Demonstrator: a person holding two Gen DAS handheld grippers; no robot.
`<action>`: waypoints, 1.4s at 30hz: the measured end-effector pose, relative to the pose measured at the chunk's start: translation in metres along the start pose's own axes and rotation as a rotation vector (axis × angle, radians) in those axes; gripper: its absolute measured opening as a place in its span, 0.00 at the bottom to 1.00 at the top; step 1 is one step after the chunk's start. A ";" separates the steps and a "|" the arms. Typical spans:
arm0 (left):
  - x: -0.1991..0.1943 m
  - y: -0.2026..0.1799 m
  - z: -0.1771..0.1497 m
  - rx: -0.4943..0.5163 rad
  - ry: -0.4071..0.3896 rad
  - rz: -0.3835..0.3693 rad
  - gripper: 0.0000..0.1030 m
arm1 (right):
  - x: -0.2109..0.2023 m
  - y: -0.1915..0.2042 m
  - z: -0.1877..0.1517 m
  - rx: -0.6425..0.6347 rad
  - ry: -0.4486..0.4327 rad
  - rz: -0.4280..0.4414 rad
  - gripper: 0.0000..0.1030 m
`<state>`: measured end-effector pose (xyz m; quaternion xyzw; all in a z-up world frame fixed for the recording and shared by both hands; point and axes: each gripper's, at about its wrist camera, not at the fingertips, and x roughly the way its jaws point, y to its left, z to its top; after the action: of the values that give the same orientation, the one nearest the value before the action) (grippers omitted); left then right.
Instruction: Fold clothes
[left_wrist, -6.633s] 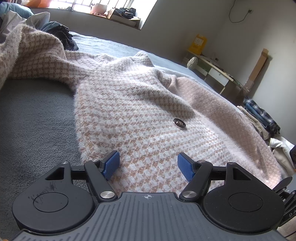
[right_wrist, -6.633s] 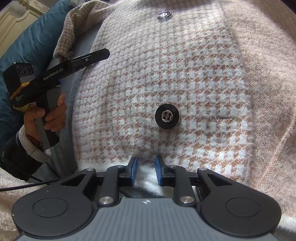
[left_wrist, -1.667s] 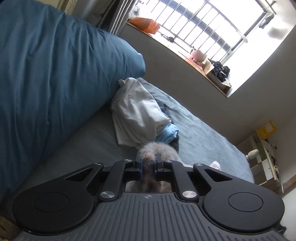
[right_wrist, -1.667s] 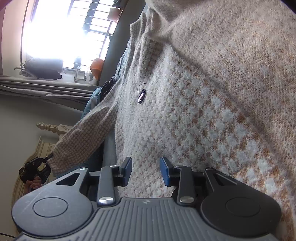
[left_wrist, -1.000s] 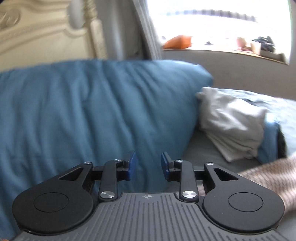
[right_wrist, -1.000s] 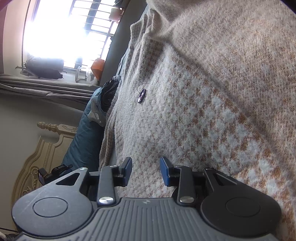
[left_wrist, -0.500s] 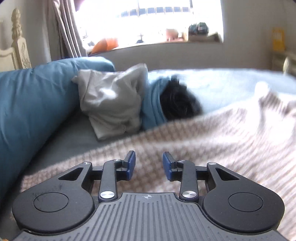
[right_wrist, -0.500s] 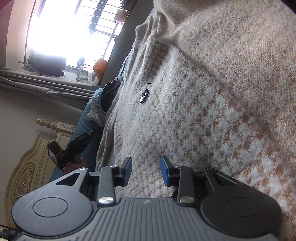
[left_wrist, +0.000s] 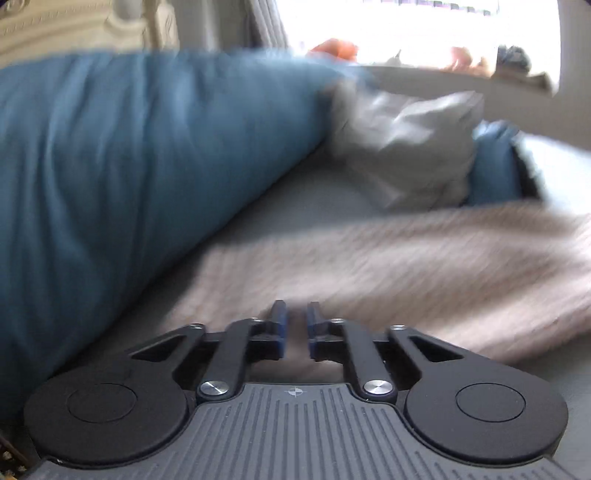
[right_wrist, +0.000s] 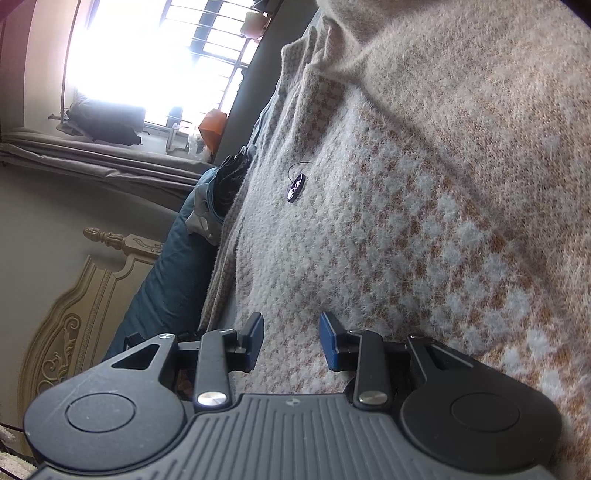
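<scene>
Lying spread over the bed (left_wrist: 303, 199), the fuzzy checked cardigan (right_wrist: 424, 229) fills most of the right view, one dark button (right_wrist: 296, 187) showing on its front, while its sleeve (left_wrist: 388, 266) stretches across the mattress toward the blue pillow (left_wrist: 129, 155) at the head of the bed. The left gripper (left_wrist: 294, 325) sits low at the sleeve's end with its jaws drawn to a narrow gap and pale knit showing between them; the view is smeared by motion, so I cannot tell whether it truly pinches the cloth. The right gripper (right_wrist: 291, 341) hovers just over the cardigan's body near its side edge, jaws moderately apart and gripping nothing. I judge the sleeve fold to be the step in hand, with most of the folding still ahead. The risk is a shallow bite: fluffy knit may slip free when lifted, or the sleeve may drag the unpinned body out of line. A crumpled grey garment (left_wrist: 406, 147) lies near the sleeve beside the pillow and could snag in a careless sweep.
</scene>
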<state>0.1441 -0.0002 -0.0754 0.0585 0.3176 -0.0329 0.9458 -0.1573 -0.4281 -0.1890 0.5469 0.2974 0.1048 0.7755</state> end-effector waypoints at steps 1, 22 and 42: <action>-0.001 -0.014 0.006 0.007 -0.024 -0.032 0.14 | 0.000 0.000 0.000 0.000 0.001 0.001 0.34; 0.081 0.020 0.003 -0.102 0.021 0.065 0.17 | -0.004 -0.004 0.002 -0.034 0.024 0.043 0.33; 0.028 0.077 -0.020 -0.303 0.040 0.129 0.26 | -0.003 0.001 0.000 -0.046 0.009 0.023 0.34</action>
<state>0.1623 0.0780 -0.1017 -0.0638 0.3334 0.0775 0.9374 -0.1594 -0.4292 -0.1874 0.5320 0.2918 0.1230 0.7853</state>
